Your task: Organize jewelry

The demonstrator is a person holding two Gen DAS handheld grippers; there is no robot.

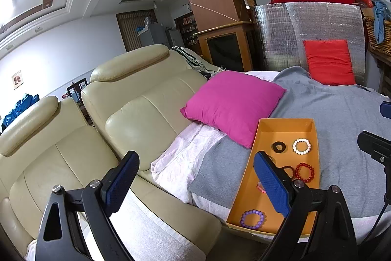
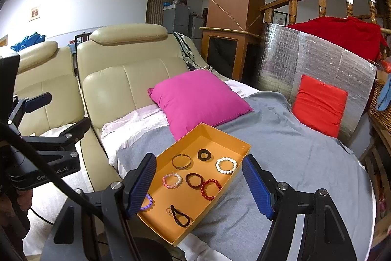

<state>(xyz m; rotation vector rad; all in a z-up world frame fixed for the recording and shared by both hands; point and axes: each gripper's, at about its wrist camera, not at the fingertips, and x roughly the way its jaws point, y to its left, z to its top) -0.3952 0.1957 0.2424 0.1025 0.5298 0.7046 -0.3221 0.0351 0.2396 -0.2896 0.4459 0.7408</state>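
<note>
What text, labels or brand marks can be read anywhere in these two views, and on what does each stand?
"Ge...ot.AI", middle letters hidden by a cable: on the black body of the left tool, seen from the right wrist.
Faint embossed marks on the left tool's arm, left wrist view: too dim to read.
Wall pictures: too small to read.

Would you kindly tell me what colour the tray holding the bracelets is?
The tray is orange, clearest in the right wrist view.

Right gripper [image 2: 199, 184] agape over orange tray [image 2: 221, 136], bracelets inside.
</note>
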